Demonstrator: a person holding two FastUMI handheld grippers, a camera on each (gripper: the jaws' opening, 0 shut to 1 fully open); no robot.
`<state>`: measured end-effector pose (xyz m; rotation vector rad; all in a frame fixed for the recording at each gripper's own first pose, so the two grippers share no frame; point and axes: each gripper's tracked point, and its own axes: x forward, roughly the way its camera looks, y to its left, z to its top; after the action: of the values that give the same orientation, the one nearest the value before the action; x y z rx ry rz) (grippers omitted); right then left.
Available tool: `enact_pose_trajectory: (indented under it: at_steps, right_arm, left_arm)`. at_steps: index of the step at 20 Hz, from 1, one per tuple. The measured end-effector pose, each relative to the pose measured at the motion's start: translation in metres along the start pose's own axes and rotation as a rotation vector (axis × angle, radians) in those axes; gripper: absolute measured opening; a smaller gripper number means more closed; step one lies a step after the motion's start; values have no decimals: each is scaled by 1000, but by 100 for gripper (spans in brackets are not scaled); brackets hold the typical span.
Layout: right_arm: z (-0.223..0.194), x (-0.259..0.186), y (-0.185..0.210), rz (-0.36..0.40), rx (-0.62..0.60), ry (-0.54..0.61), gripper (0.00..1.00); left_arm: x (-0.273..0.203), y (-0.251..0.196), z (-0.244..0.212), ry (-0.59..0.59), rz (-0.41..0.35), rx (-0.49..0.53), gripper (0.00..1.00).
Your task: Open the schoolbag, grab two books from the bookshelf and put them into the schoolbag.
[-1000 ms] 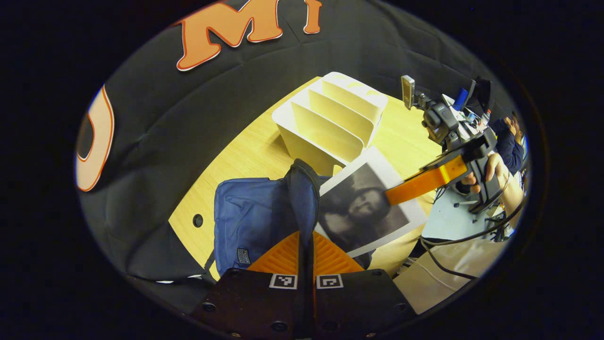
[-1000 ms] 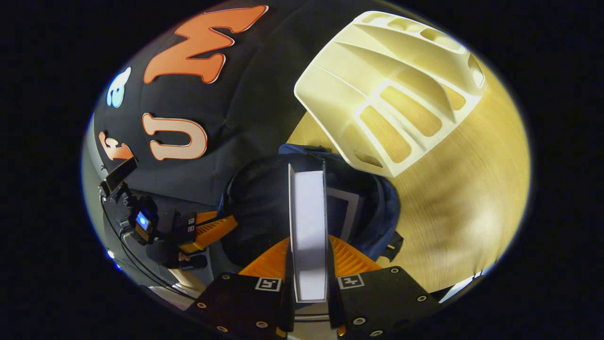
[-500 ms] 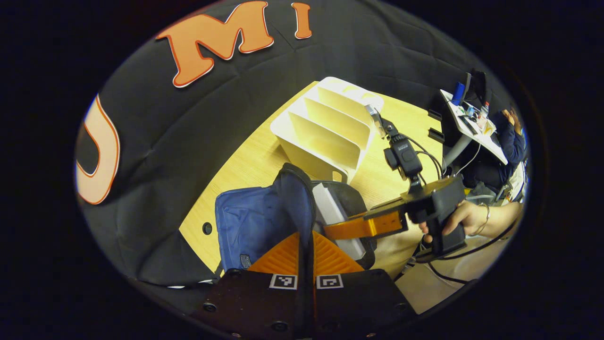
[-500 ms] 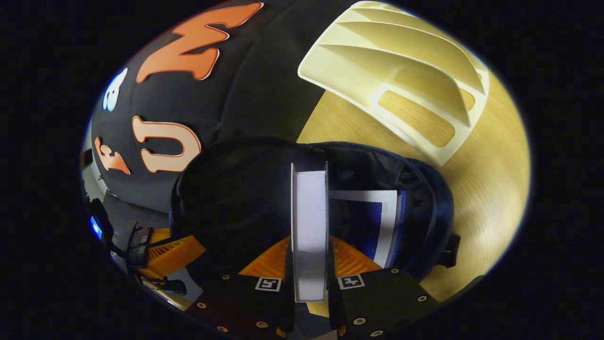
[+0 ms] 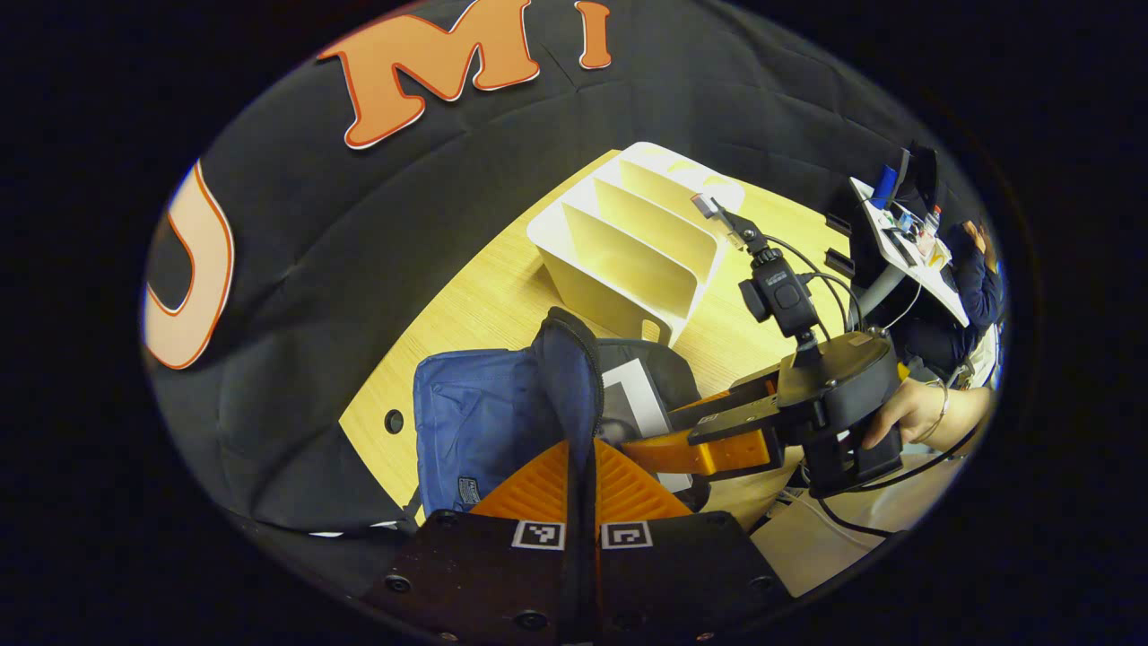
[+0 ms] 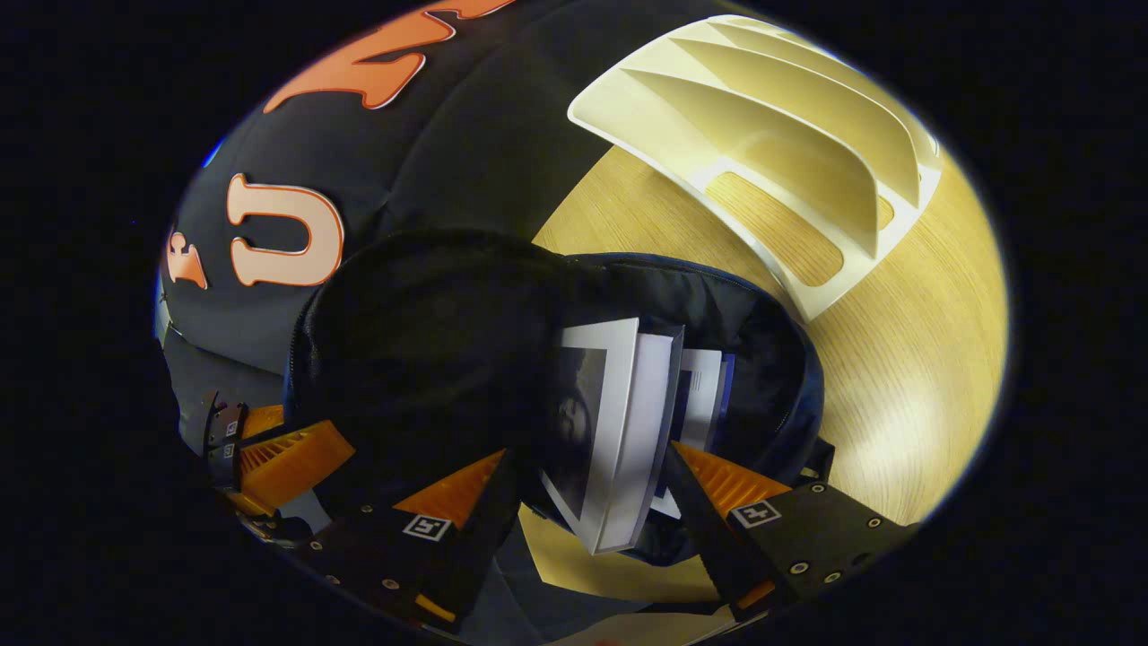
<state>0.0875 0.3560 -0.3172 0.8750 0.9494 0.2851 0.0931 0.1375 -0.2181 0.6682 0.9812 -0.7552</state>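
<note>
Left gripper: fingers pressed together on the raised edge of the schoolbag's flap, holding it up, seen at the bottom of the left gripper view.
Right gripper: fingers spread wide apart, one on each side of the book without touching it; in the left gripper view it reaches into the bag mouth from the right, held by a hand.
Schoolbag: blue, on the wooden worktop near its front edge, mouth open with a dark lining.
Book: white-edged with a dark picture cover, standing tilted in the open mouth of the schoolbag, partly inside.
Second book: just behind the first, deeper in the bag, with blue on its cover.
Bookshelf: cream divider rack, farther back on the worktop beyond the bag, slots unfilled.
</note>
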Motion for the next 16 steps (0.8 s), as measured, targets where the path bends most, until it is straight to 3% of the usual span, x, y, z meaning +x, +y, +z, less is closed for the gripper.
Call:
enact_pose_trajectory:
  at_steps: [9,11,16]
  right_arm:
    - [26,-60,-9,35,51,-43,97]
    - [35,-71,-17,30,50,-56,97]
    - [52,-96,-45,17,14,-17,97]
  left_arm:
    - [18,-10,-7,23,-46,-66,3]
    - [23,-22,-11,34,-82,-95,14]
    - [40,-44,-15,80,-28,-151,100]
